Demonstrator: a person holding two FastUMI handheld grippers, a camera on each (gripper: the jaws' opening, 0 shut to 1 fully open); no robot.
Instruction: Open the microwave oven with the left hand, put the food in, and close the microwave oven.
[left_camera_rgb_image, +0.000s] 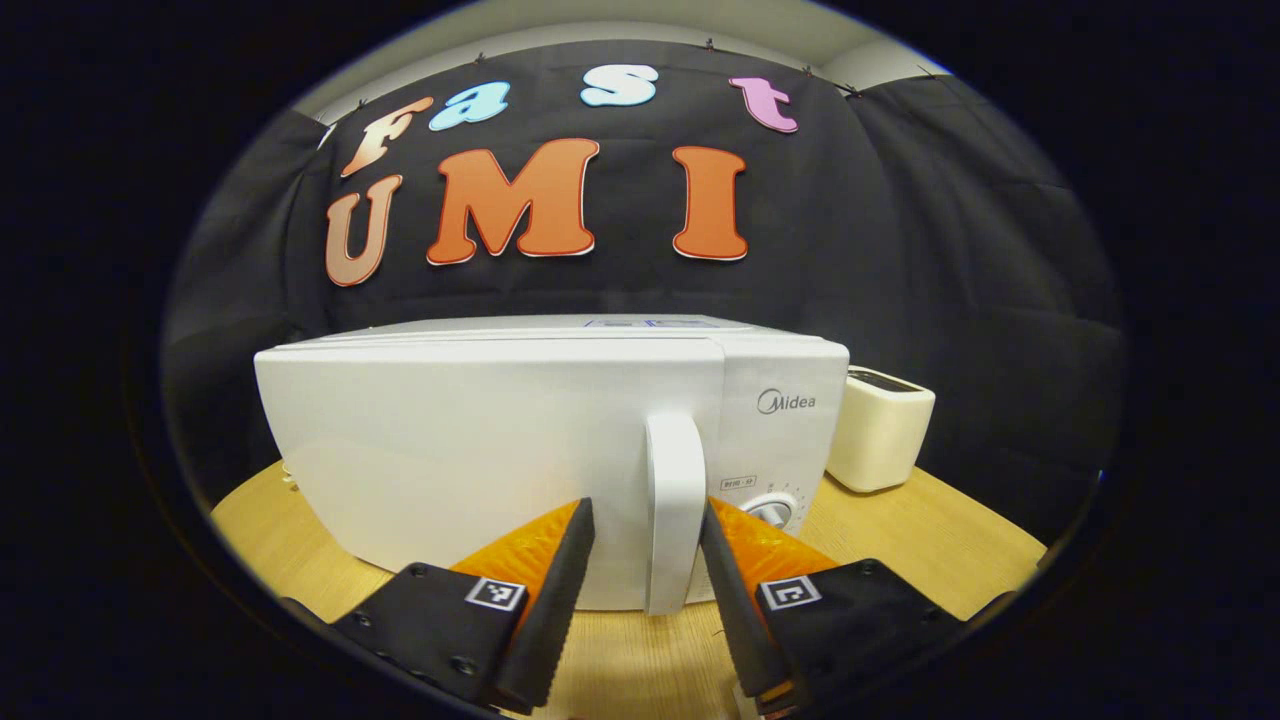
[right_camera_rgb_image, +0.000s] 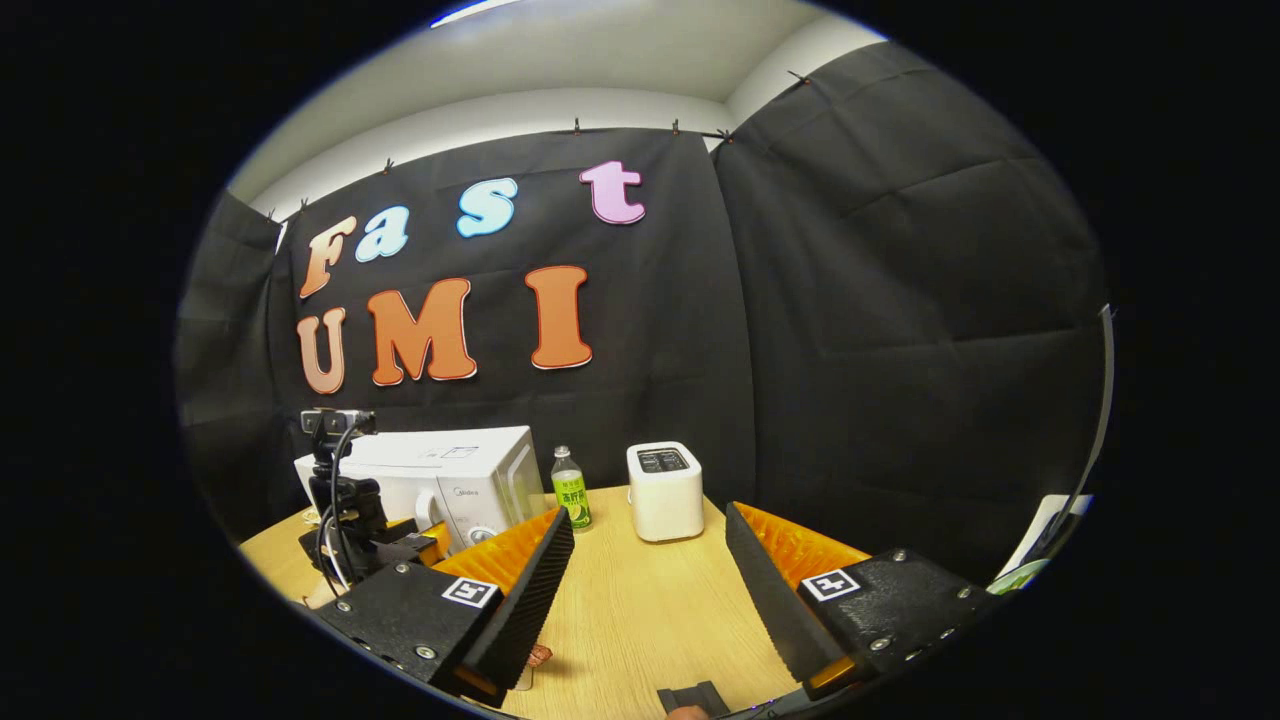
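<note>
In the left gripper view, the left gripper (left_camera_rgb_image: 647, 520) sits low over the table (left_camera_rgb_image: 640, 650), its jaws spread to either side of the white handle (left_camera_rgb_image: 675, 510) of the microwave (left_camera_rgb_image: 480, 450); small gaps show between the fingers and the handle, so nothing is clamped. The microwave door is closed, and a dial (left_camera_rgb_image: 775, 510) shows just right of the handle. A cream toaster (left_camera_rgb_image: 880, 430) stands beside the microwave's right end. In the right gripper view, the right gripper (right_camera_rgb_image: 650, 535) hangs released over bare table (right_camera_rgb_image: 640, 600), jaws wide and empty. A small reddish-brown item (right_camera_rgb_image: 540, 656), too hidden to name, peeks from under its left finger. Farther off, the left gripper (right_camera_rgb_image: 350, 520) is at the microwave (right_camera_rgb_image: 440, 475) front, then a green-labelled bottle (right_camera_rgb_image: 571, 490) and the toaster (right_camera_rgb_image: 664, 490), well apart from the right gripper.
</note>
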